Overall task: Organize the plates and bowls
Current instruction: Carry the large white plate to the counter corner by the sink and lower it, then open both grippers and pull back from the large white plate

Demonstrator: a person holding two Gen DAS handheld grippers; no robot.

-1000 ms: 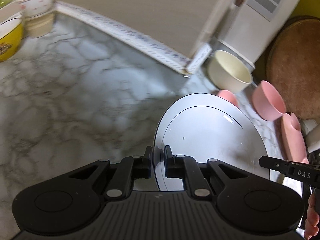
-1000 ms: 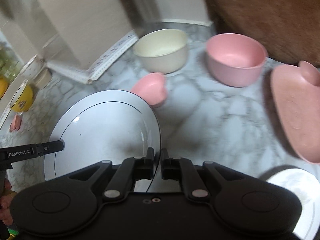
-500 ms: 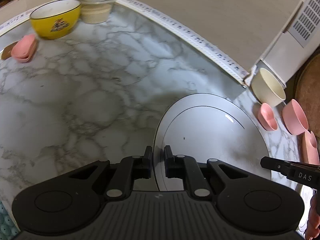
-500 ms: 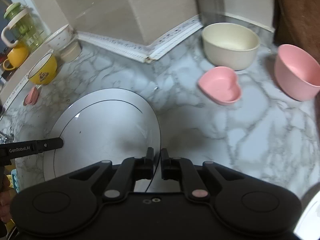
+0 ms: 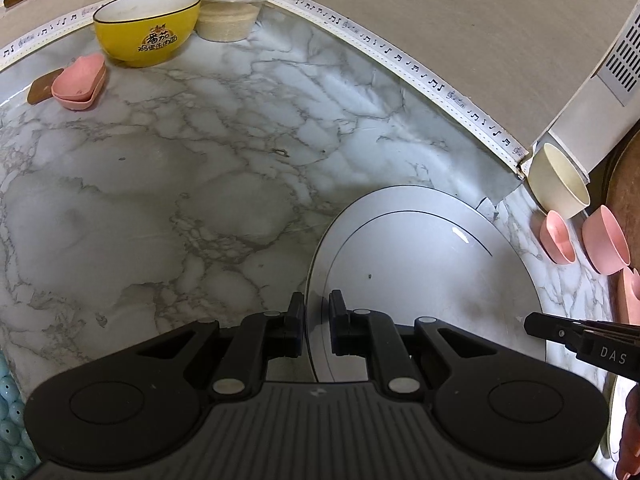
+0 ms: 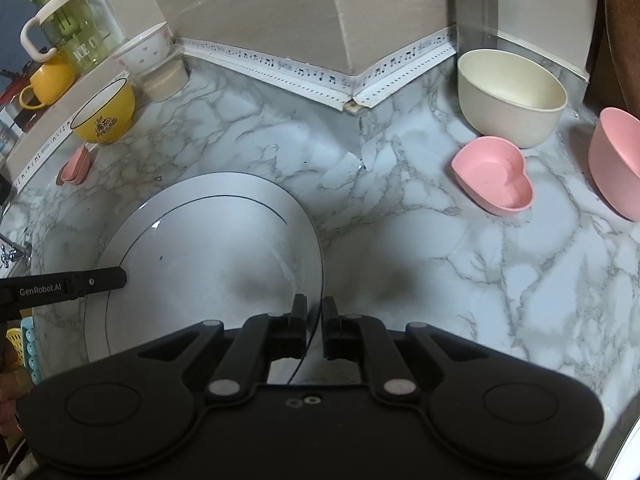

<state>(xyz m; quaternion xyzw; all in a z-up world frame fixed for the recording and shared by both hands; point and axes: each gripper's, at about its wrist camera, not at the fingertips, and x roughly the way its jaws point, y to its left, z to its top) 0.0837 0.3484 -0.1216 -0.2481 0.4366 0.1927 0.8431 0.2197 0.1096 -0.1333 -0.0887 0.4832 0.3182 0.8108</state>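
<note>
While I watch the left wrist view, the left gripper (image 5: 317, 322) pinches the near-left rim of the white plate (image 5: 424, 280), held above the marble counter (image 5: 180, 200). Yellow bowl (image 5: 147, 27) looks empty; two small pink dishes (image 5: 78, 84) sit nested. In the right wrist view, my right gripper (image 6: 314, 326) nips the plate's (image 6: 208, 252) opposite rim, fingers nearly together. Cream bowl (image 6: 512, 96) and heart dish (image 6: 494, 176) are empty.

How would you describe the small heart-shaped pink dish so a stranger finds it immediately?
Start at the marble countertop below the inner wall corner. Right of it stands a round cream bowl; the small heart-shaped pink dish sits just before it. Only it is shallow and heart-shaped; the neighbouring pink bowl is round and deep.
</note>
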